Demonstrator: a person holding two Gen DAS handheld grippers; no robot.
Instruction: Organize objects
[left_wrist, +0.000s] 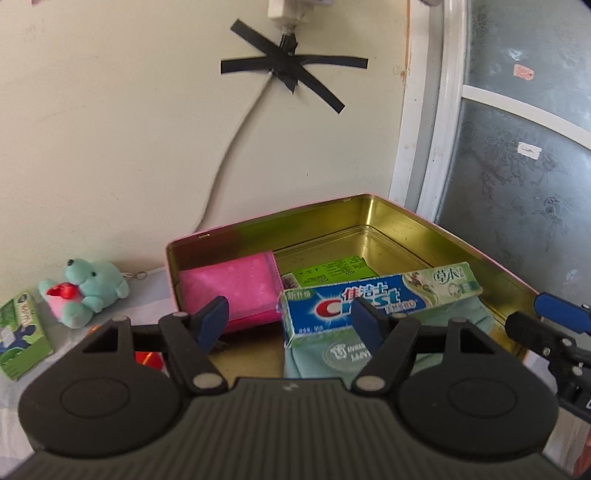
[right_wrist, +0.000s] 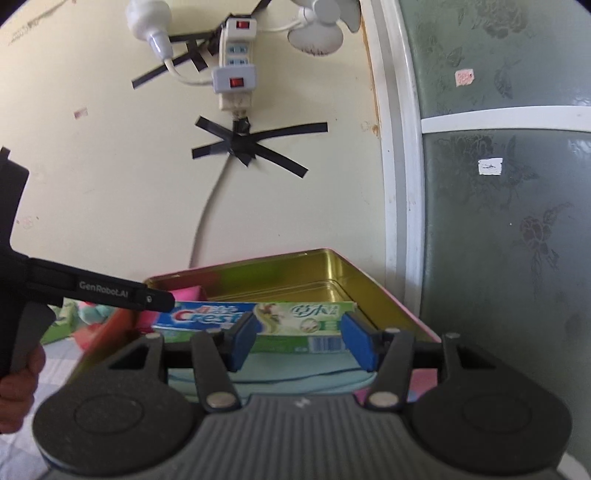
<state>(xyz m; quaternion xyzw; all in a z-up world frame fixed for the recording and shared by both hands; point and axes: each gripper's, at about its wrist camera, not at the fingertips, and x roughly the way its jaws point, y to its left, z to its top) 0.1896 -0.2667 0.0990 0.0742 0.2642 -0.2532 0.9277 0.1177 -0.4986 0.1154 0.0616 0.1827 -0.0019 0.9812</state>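
We see the toothpaste box (right_wrist: 255, 321) lying crosswise just ahead of the right gripper (right_wrist: 301, 341), nearer than left gripper (left_wrist: 291, 321); both half-open, empty.

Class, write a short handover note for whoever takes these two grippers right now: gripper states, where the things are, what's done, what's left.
Left gripper: open, empty, hovering at the near edge of the tin.
Right gripper: open, empty, just before the toothpaste box.
In the tin: pink pouch, green packet, toothpaste box lying on a teal cloth item.
Done: those four are in.
Left: teal plush bear and green carton are outside, left of the tin.
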